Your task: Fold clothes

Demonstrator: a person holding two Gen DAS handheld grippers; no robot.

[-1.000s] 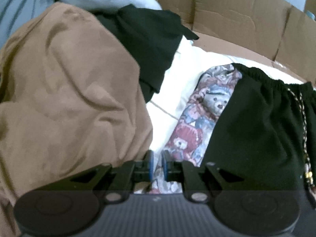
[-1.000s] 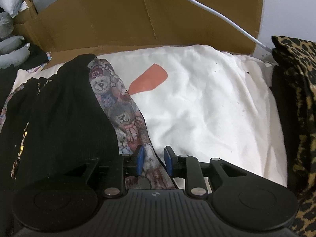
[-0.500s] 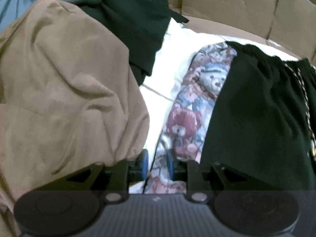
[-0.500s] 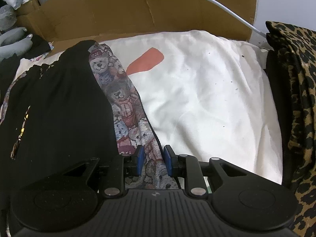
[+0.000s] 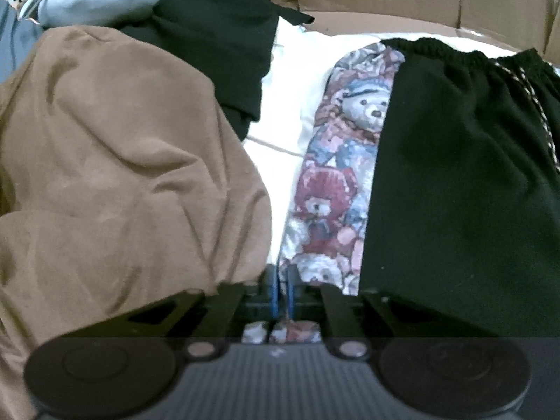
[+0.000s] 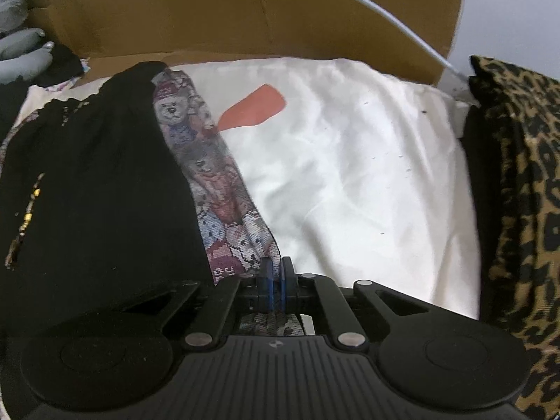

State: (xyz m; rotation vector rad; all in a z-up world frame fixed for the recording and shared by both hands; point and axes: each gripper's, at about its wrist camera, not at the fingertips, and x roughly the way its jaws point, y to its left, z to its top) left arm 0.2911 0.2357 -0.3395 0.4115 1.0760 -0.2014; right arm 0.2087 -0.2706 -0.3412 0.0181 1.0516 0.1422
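Left gripper (image 5: 282,288): jaws pinched shut on the left side edge of the shorts (image 5: 451,189), on the bear-print strip (image 5: 336,182) at about 6 o'clock in the left wrist view. Right gripper (image 6: 276,281): jaws closed tight on the shorts' (image 6: 94,192) right side edge, again on the bear strip (image 6: 224,206), 6 o'clock in the right wrist view. Shorts are black with an elastic waistband at 12–1 o'clock in the left view and a braided drawcord (image 5: 532,105) at 2 o'clock, lying flat on a white sheet (image 6: 350,175). Brown garment (image 5: 115,175) heaped at 9 o'clock in the left view, just beside the left gripper; another black garment (image 5: 224,42) at 11 o'clock behind it. Leopard-print fabric (image 6: 521,192) at 3 o'clock in the right view, well apart from the shorts. Cardboard wall (image 6: 210,7) along the back, white cable (image 6: 385,14) running across it.
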